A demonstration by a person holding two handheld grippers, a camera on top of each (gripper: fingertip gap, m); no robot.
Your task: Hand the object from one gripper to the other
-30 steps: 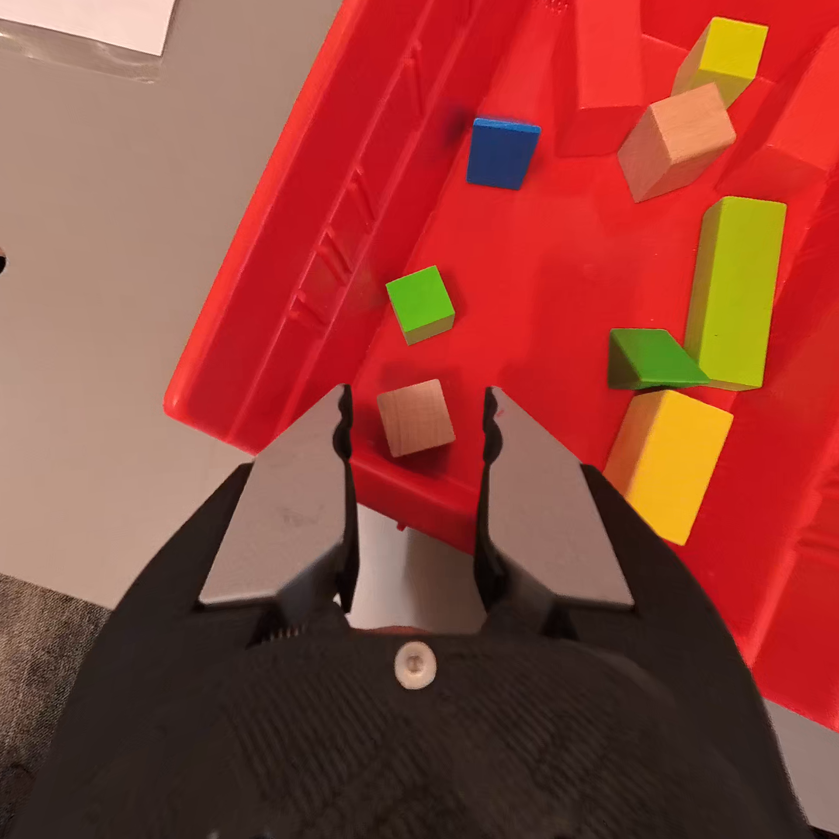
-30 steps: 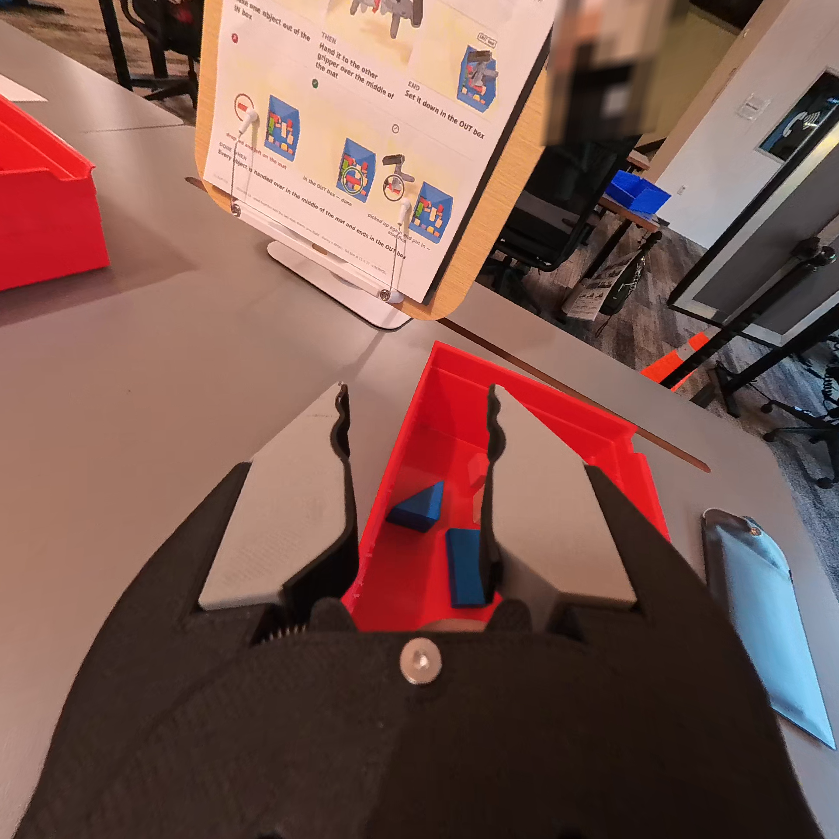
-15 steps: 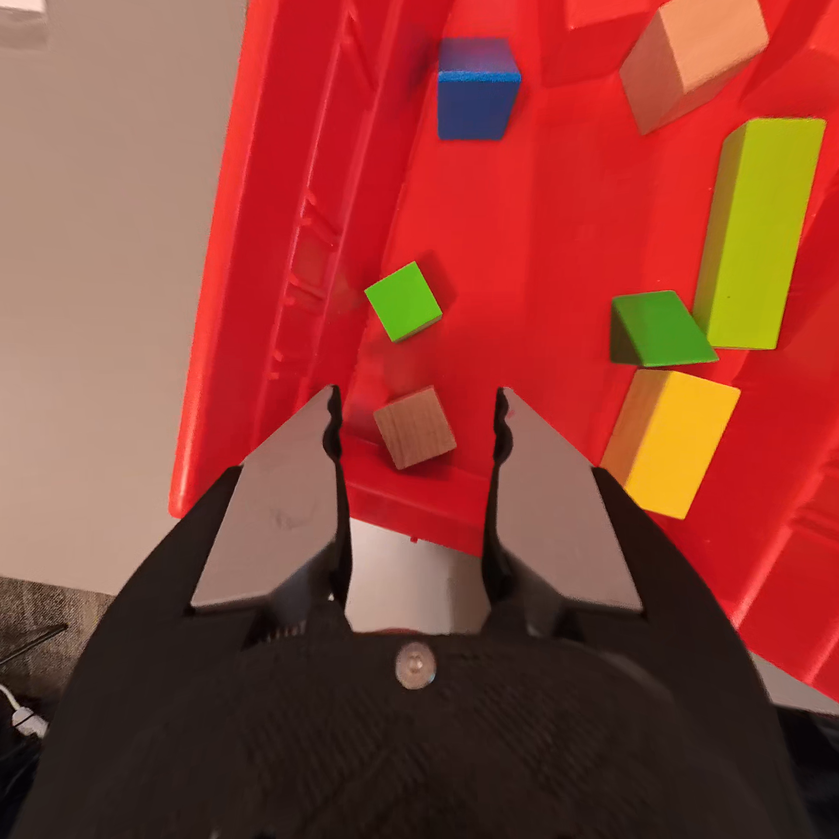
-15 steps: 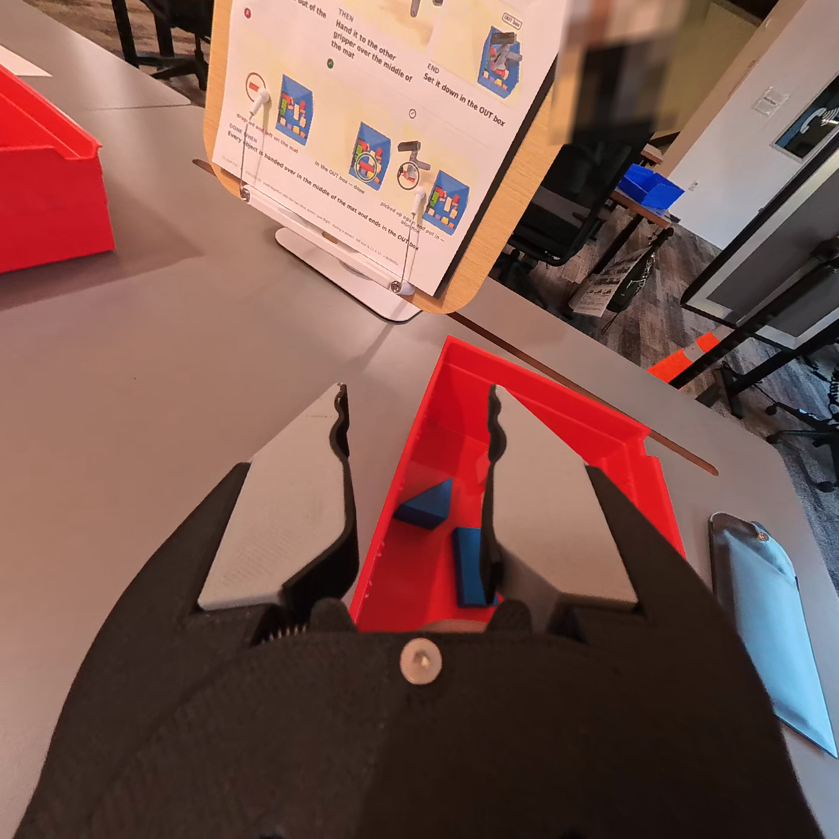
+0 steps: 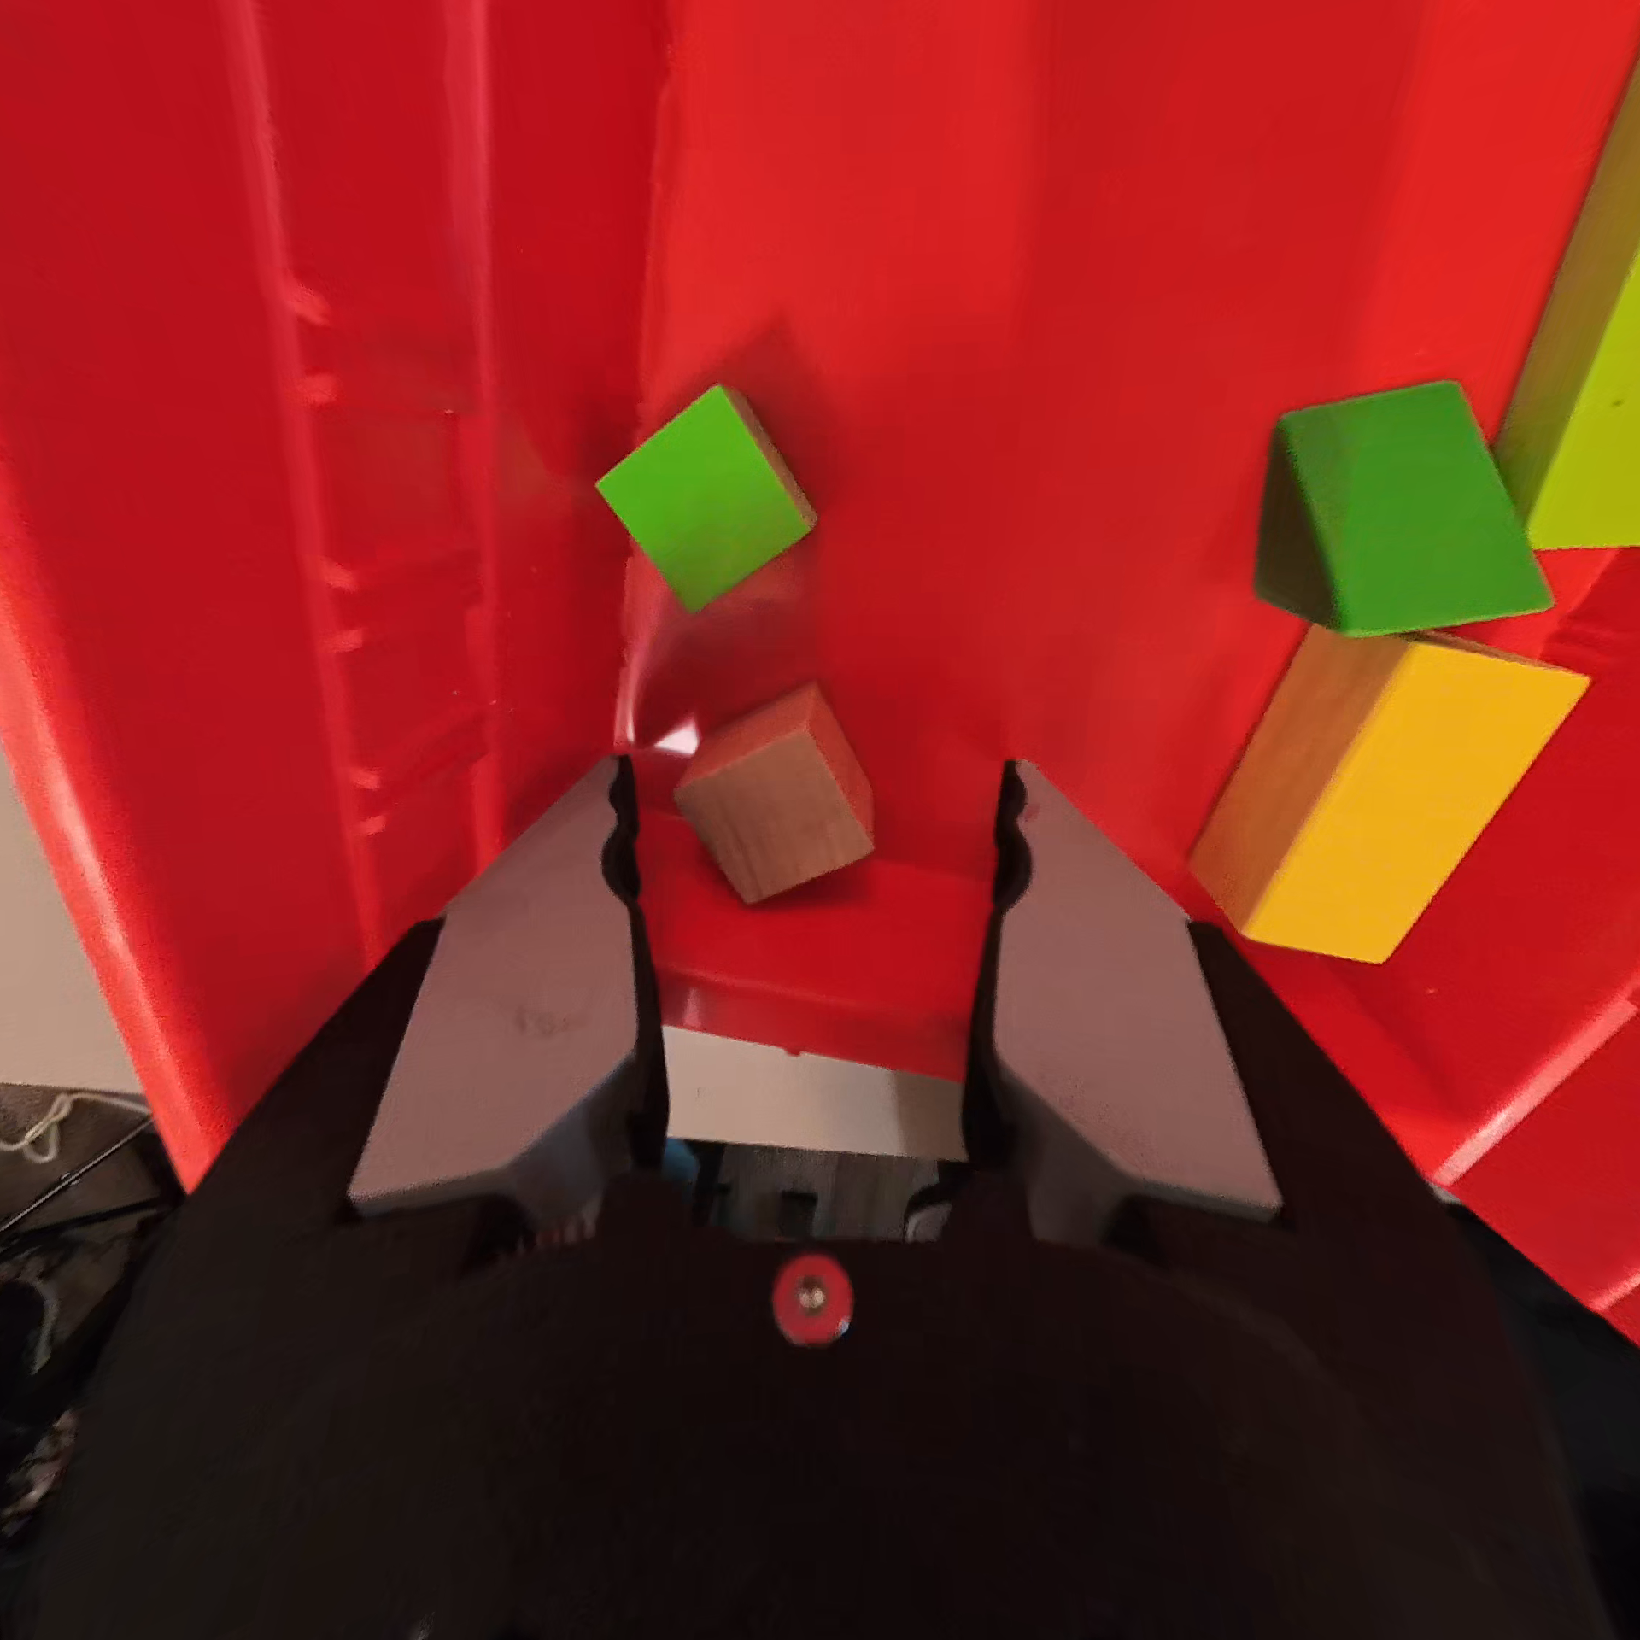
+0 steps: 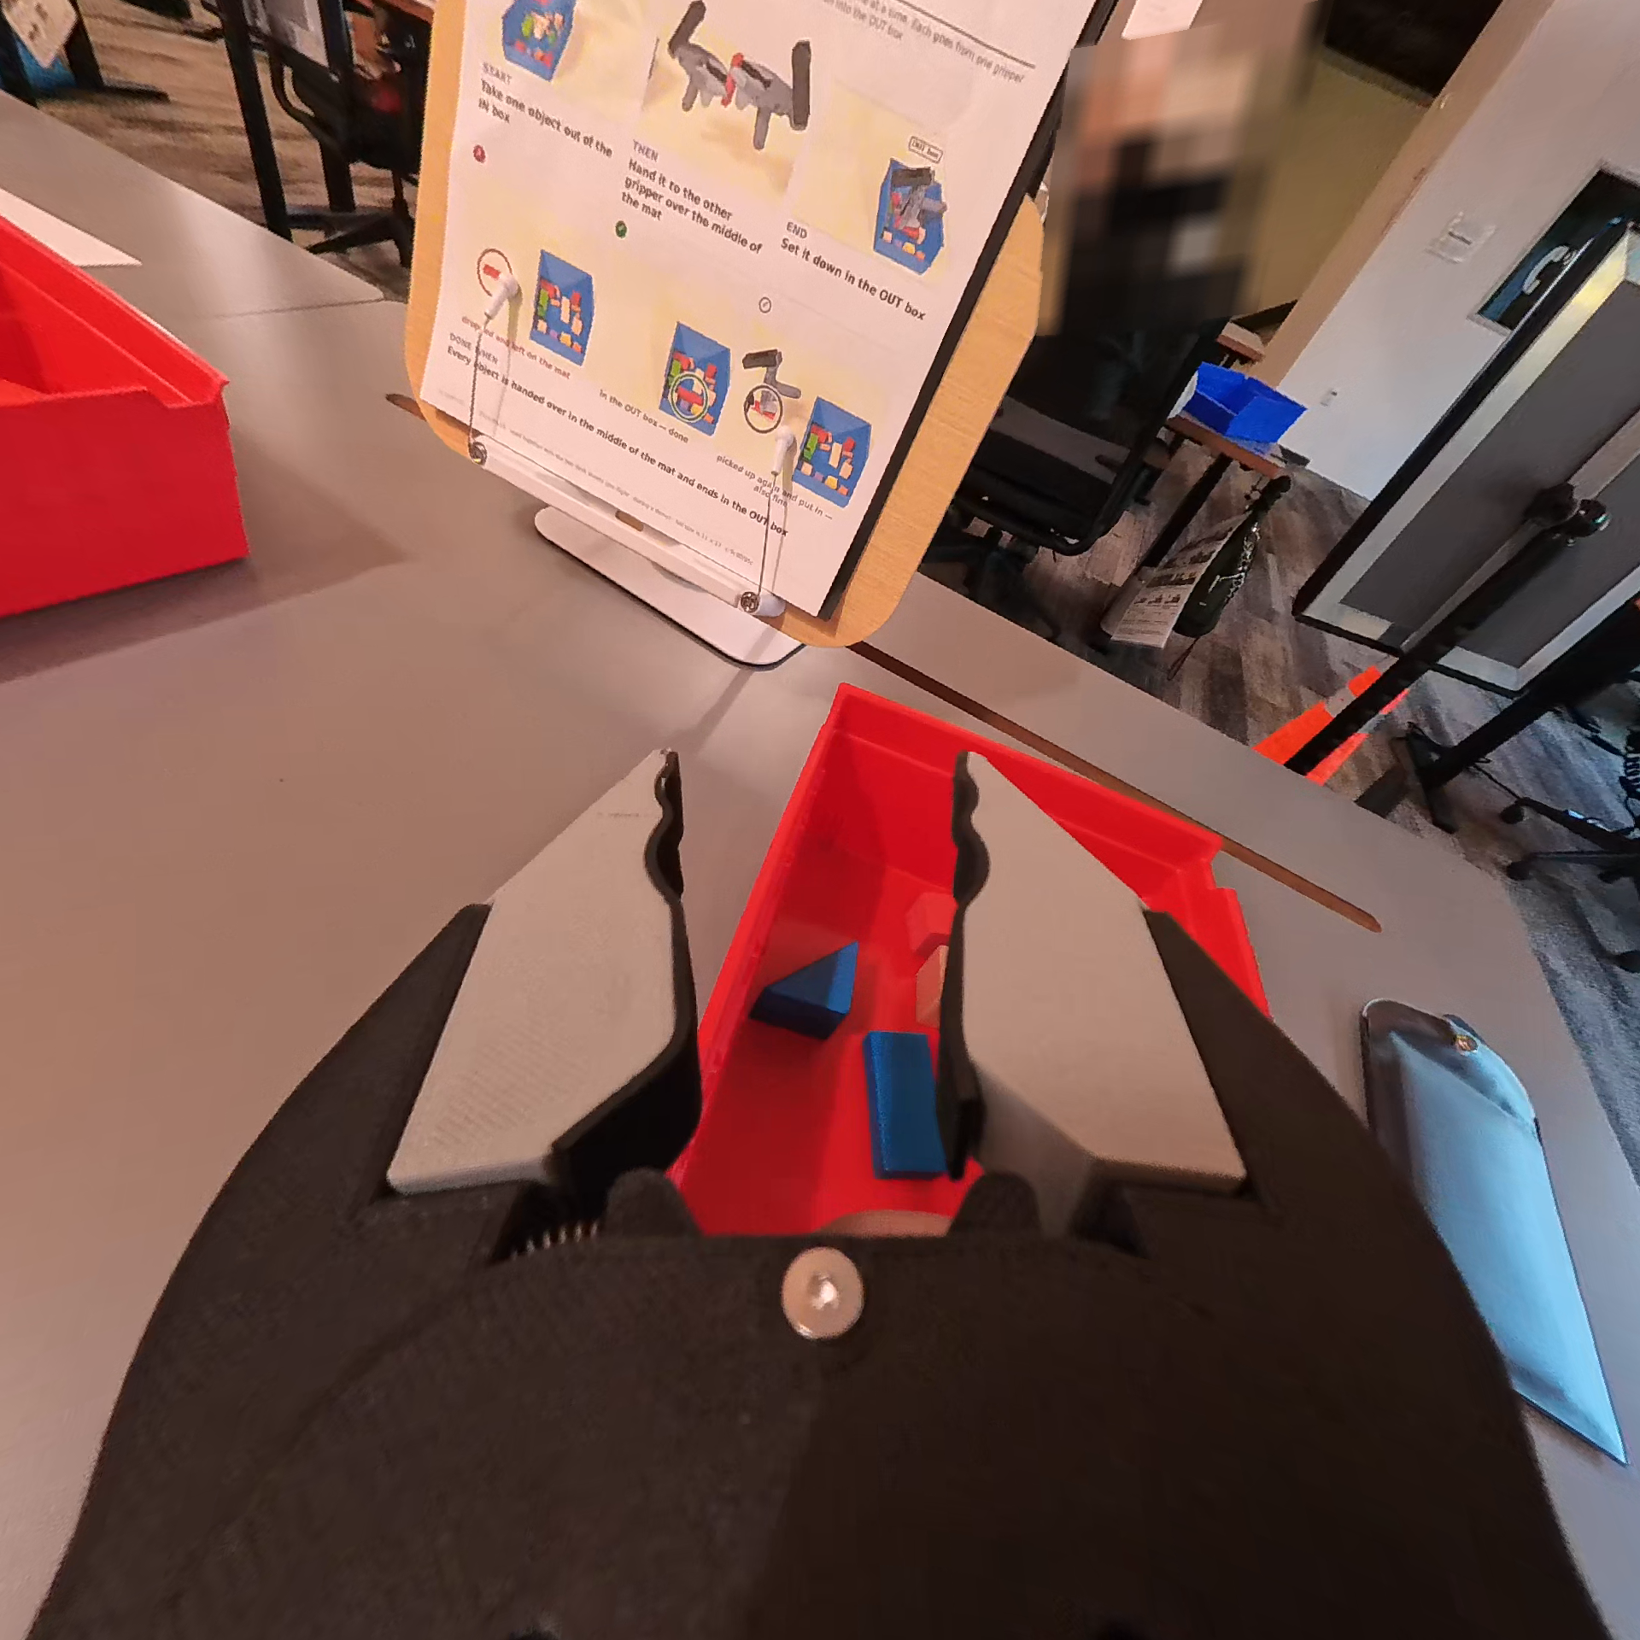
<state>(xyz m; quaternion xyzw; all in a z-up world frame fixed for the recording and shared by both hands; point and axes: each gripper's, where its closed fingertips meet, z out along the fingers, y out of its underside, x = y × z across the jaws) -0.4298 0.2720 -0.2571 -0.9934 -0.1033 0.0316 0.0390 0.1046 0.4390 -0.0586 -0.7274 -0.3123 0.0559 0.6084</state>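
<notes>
In bin corner (image 5: 799,976), wooden cube (image 5: 776,794) between wide left gripper (image 5: 816,785), right gripper (image 6: 812,768) wide

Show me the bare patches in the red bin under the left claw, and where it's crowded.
Bare red floor runs between the bright green wooden cube and the dark green wooden wedge. The right side is crowded: wedge, yellow wooden block and lime green long block pack together. The plain wooden cube sits in the near corner between the open left claw tips.
</notes>
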